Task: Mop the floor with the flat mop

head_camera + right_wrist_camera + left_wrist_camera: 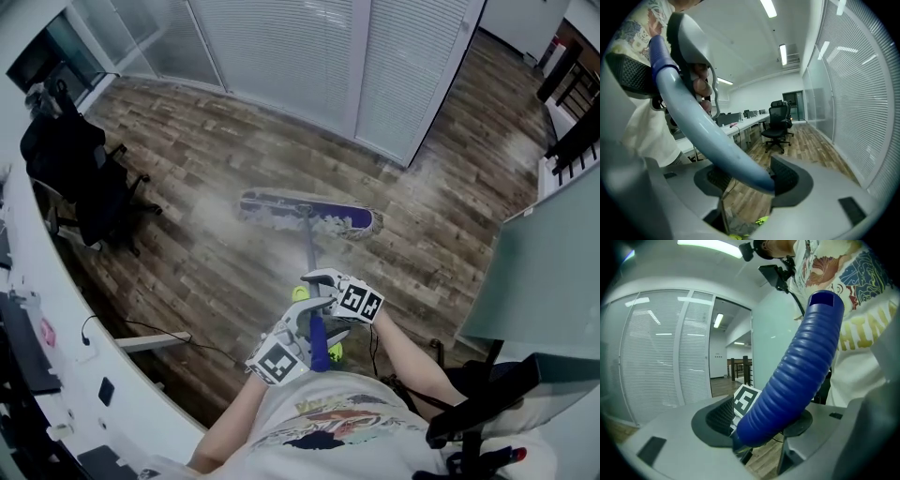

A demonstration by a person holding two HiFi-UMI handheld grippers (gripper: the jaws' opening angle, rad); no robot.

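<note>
Mop [307,210] head lies flat on the wood floor [187,150], near the middle of the room and straight ahead of the person. Its pole rises back to the 2 grippers at the person's waist.

This looks like a sweeping stroke. To do it well:
- The left gripper [302,330] is clenched on the ribbed blue grip [797,371] at the top of the pole, and should act as the pivot and steer.
- The right gripper [323,281] is clamped lower down on the smooth pale pole [708,136], and should push and press the pad down evenly.
- Hold the head flat so neither end lifts, and overlap each pass.
- Steer clear of the black chair [80,178] and the cable [150,330] by the white desk [56,309] at the left, then of the glass panel [544,272] at the right.

The mop has a long, narrow head with a purple pad and a pale shaggy fringe at its ends. The head sits crosswise to a thin grey pole. A hazy pale patch on the boards surrounds it. Whether that is wet or dust cannot be told.
</note>
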